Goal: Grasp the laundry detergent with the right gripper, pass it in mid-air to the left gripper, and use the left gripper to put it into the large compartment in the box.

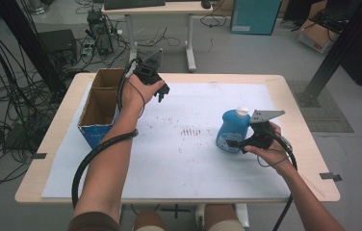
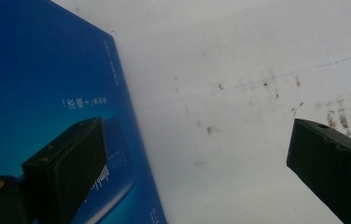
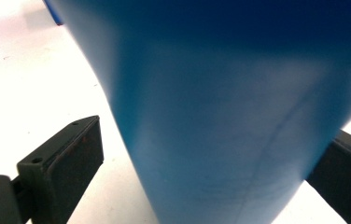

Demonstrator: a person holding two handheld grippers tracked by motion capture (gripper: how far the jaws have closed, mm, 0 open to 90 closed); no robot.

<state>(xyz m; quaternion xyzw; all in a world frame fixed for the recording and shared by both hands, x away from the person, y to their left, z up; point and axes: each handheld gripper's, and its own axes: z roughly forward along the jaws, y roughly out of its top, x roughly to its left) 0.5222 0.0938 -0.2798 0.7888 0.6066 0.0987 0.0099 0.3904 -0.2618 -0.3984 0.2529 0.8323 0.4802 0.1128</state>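
Your right gripper (image 1: 237,143) straddles the blue bottle (image 1: 230,130), fingers wide, unclamped; closing off-centre could topple it. Left gripper (image 1: 162,94), beside the box (image 1: 97,113), gapes empty.

Free room and obstacles. Between the left gripper (image 1: 161,93) and the right gripper (image 1: 237,143) lies a broad bare stretch of desk (image 1: 179,159) cover, open to passage. Just beside the left gripper, on its outer side, the open cardboard box (image 1: 99,108) blocks the way. The blue bottle (image 1: 232,130) stands between the right gripper's spread jaws, with a gap on one side.
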